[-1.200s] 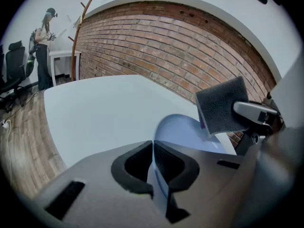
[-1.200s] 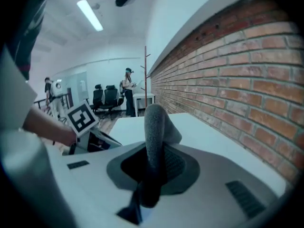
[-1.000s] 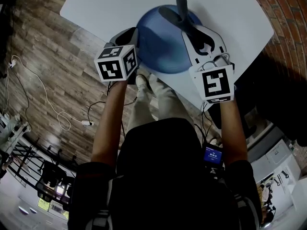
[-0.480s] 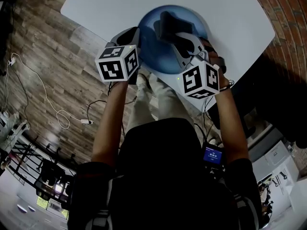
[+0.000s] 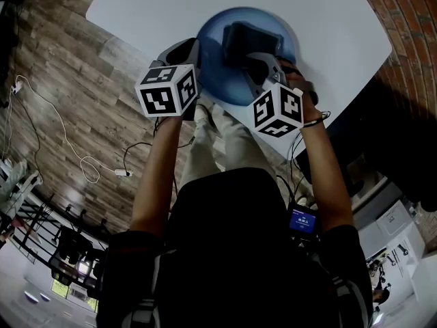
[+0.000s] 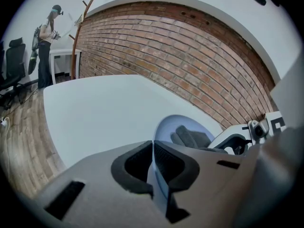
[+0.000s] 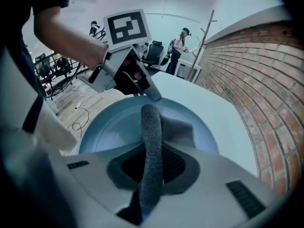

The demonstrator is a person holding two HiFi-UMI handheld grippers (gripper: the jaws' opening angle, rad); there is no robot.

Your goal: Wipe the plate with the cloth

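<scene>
A blue plate (image 5: 212,60) sits near the front edge of the white table (image 5: 143,12). My left gripper (image 5: 193,55) is shut on the plate's left rim (image 6: 159,132), which runs edge-on between the jaws. A dark grey cloth (image 5: 249,41) lies spread on the plate's middle. My right gripper (image 5: 256,61) is shut on the cloth (image 7: 152,146); a folded ridge of it stands up between the jaws, and the rest rests on the plate (image 7: 111,127). In the left gripper view the cloth (image 6: 190,137) shows on the plate beside the right gripper.
The table's front edge runs just under the plate, with wood floor (image 5: 61,87) and a white cable (image 5: 75,157) to the left. A brick wall (image 5: 410,12) borders the table's right side. People stand far off by desks and chairs (image 7: 182,42).
My right gripper came down and rolled, laying the cloth flat on the plate where it earlier hung above the far rim. The left gripper and plate stayed put.
</scene>
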